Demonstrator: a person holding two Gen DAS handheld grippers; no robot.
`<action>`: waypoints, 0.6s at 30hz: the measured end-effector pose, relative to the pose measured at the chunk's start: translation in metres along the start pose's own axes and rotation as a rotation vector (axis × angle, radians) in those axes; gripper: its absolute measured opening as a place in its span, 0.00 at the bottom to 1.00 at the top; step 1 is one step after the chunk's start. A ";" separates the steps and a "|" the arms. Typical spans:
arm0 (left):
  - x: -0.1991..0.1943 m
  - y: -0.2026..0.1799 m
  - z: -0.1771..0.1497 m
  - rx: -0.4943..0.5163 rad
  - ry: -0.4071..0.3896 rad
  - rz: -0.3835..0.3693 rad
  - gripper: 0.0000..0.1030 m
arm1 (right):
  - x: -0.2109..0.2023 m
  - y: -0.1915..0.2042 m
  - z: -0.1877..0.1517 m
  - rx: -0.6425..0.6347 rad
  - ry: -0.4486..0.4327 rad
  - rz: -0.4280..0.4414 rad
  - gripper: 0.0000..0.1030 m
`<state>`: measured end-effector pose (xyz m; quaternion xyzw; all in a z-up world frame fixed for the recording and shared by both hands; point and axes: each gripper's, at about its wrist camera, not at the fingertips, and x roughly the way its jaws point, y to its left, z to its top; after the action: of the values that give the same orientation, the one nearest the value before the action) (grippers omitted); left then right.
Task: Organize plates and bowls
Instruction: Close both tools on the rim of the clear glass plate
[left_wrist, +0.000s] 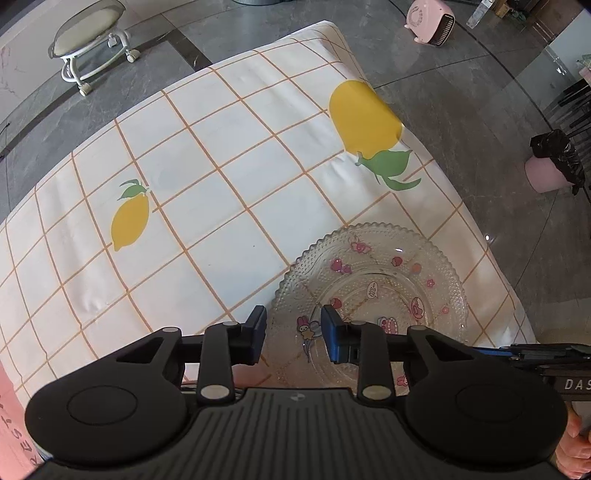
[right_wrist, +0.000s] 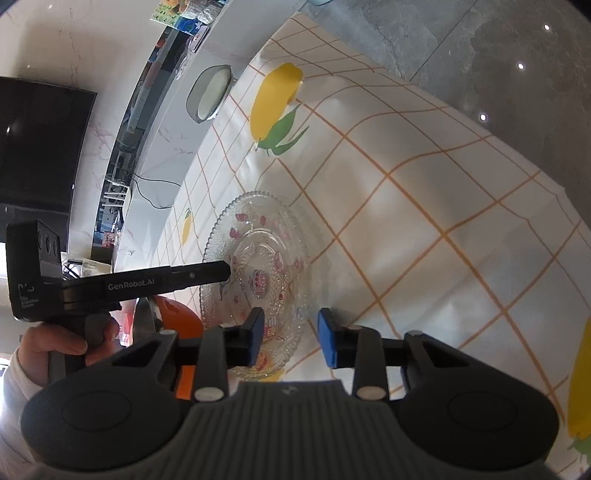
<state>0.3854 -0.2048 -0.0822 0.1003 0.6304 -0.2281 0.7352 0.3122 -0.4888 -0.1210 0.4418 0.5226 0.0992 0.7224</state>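
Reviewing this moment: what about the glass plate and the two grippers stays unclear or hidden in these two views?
- Near rim of the glass plate: left wrist view, hidden under the left gripper body.
- Whether the left gripper's fingers touch the plate: clear glass blurs the contact in both views.
- Right gripper: right wrist view, the rim lies between its fingers; contact unclear.
- Orange object: mostly hidden behind the gripper bodies; unidentifiable.
- Bowls: none in either view.

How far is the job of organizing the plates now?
Nothing looks done yet: the glass plate lies on the tablecloth. In hand: the left gripper and right gripper straddle its rim, not visibly clamped. Left: lifting and placing it. No bowls in view.
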 end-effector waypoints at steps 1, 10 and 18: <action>-0.001 0.001 0.000 -0.006 -0.004 0.001 0.33 | 0.002 -0.001 -0.001 0.016 0.004 0.001 0.15; -0.006 0.010 -0.003 -0.073 -0.049 -0.013 0.20 | -0.001 -0.010 -0.001 0.075 -0.028 0.000 0.04; -0.017 0.012 -0.004 -0.123 -0.110 -0.052 0.13 | -0.013 -0.019 -0.002 0.118 -0.069 0.034 0.03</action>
<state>0.3855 -0.1892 -0.0680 0.0258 0.6045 -0.2133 0.7671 0.2990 -0.5065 -0.1265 0.4957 0.4947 0.0652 0.7108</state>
